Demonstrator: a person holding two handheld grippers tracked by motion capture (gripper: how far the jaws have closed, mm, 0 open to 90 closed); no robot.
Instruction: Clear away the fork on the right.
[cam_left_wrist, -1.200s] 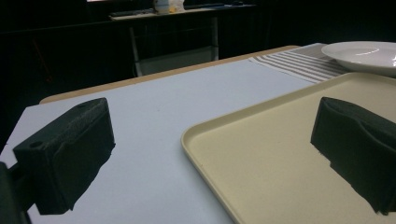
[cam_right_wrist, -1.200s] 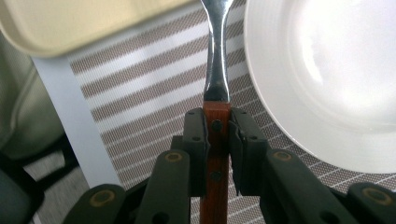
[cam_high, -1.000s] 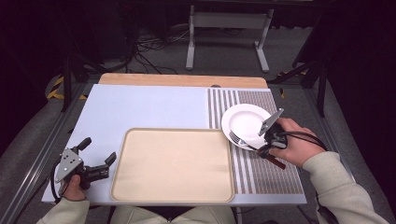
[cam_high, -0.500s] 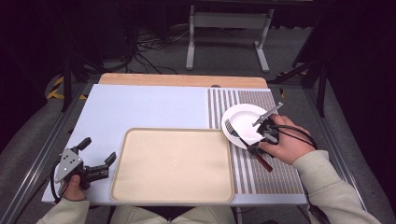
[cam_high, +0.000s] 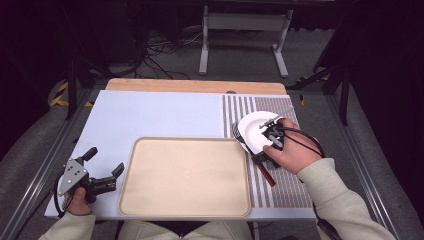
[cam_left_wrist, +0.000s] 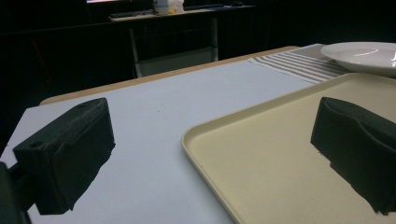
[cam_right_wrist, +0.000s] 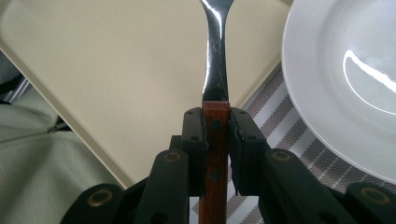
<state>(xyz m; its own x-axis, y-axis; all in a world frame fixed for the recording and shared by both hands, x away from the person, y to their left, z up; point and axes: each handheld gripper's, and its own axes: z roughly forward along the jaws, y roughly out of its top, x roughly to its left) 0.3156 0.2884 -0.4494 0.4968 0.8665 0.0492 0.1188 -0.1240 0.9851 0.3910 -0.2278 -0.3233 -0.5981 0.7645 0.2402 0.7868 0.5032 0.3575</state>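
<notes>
**Fork clamped in right gripper, tines toward tray**

Our right gripper (cam_right_wrist: 217, 135) is closed on the fork (cam_right_wrist: 215, 60) by its wooden handle. Long axis runs straight ahead; tray (cam_right_wrist: 116, 70) ahead-left, plate (cam_right_wrist: 336, 93) just right. Left gripper (cam_high: 102, 175) sits apart, empty, well away.

Left tongs (cam_high: 104, 173): jaws wide apart, nothing between them, held low at the near left of the desk (cam_high: 165, 114).
Left hand (cam_high: 76, 200): wrapped round the tongs' rear, forearm coming in from the bottom edge.
Right tongs (cam_right_wrist: 217, 135): jaws clamped on a fork (cam_right_wrist: 215, 84) handle.
Right hand (cam_high: 291, 152): over the tongs, sleeve reaching in from the lower right.
</notes>
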